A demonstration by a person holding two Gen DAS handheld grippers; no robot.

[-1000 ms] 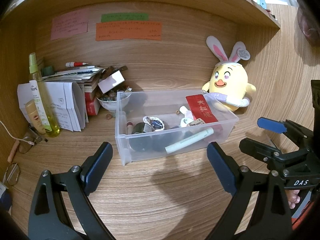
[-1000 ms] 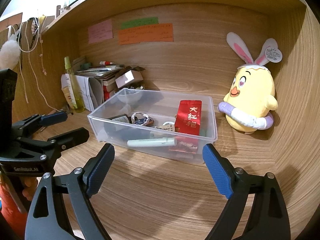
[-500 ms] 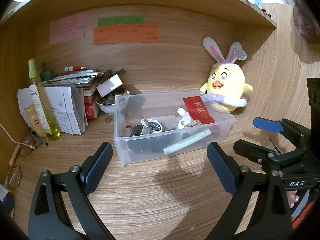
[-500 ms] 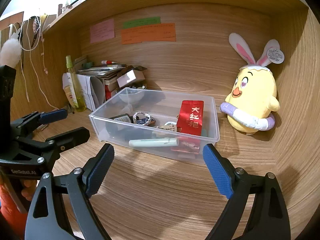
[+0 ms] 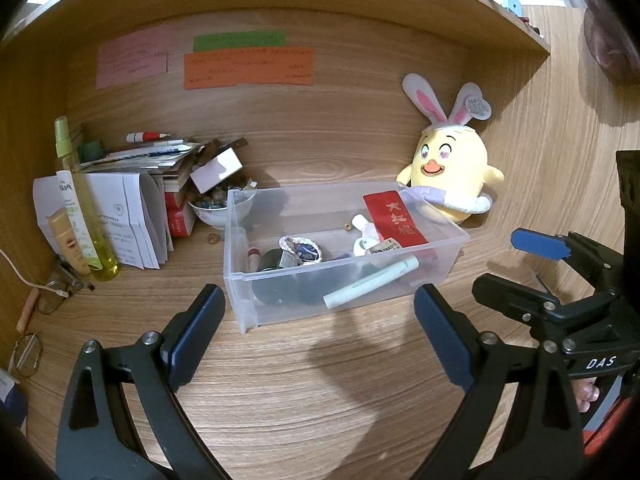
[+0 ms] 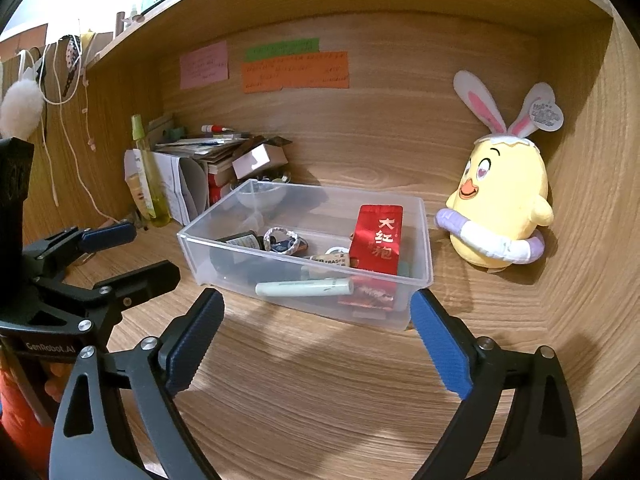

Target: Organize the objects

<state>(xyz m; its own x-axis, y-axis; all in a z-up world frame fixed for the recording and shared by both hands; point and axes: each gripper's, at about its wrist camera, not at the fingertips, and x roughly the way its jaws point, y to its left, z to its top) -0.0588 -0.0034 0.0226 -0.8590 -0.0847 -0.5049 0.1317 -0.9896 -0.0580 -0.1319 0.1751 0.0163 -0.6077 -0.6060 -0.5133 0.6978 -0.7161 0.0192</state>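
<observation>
Wooden desk alcove (image 5: 320, 380) holding a clear plastic bin (image 5: 280, 312) of small items, red tea packet (image 5: 394, 220) included, just ahead of the empty, spread left gripper (image 5: 316, 332) and the empty right gripper (image 6: 316, 336), whose jaws are opening wider, likely readying a pick.

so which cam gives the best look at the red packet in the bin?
Right wrist: the red packet faces the camera, its characters plain, leaning against the clear bin's right wall. Left wrist shows the same packet smaller and seen at a slant.
</observation>
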